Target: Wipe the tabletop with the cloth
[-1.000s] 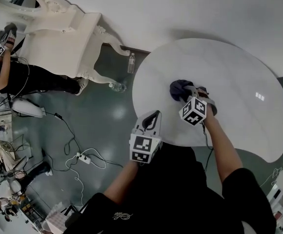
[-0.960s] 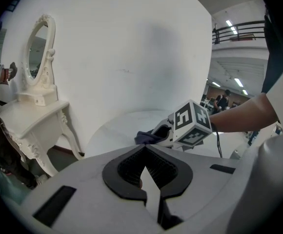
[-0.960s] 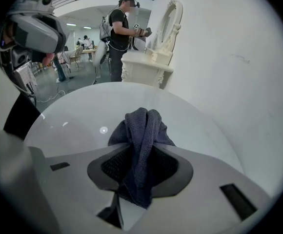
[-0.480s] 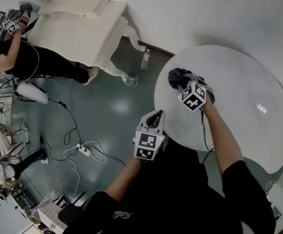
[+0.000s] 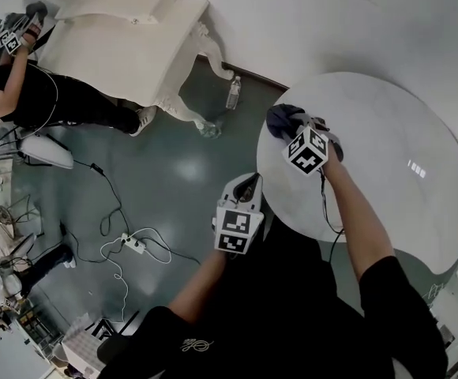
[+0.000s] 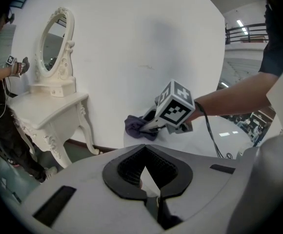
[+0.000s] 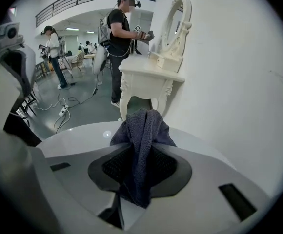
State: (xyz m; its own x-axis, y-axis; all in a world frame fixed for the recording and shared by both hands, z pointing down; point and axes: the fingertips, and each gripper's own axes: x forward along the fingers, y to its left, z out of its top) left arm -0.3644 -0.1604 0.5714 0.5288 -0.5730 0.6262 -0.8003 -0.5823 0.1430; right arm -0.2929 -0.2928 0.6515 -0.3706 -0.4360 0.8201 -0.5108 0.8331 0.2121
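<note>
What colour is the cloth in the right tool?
The cloth is plain dark blue-grey, no pattern. It shows best in the right gripper view.

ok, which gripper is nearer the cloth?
Right. The right gripper grips the cloth at the table edge, its jaws having just closed further on it. The left gripper is empty, off the table's near rim, apart from the cloth.

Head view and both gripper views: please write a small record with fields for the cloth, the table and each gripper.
cloth: dark blue, bunched, lying near the table's edge
table: round, white top
right gripper: shut on the cloth; its jaws have just been closing
left gripper: shut, nothing between the jaws, held off the table's edge
nearby: water bottle, white dressing table
</note>
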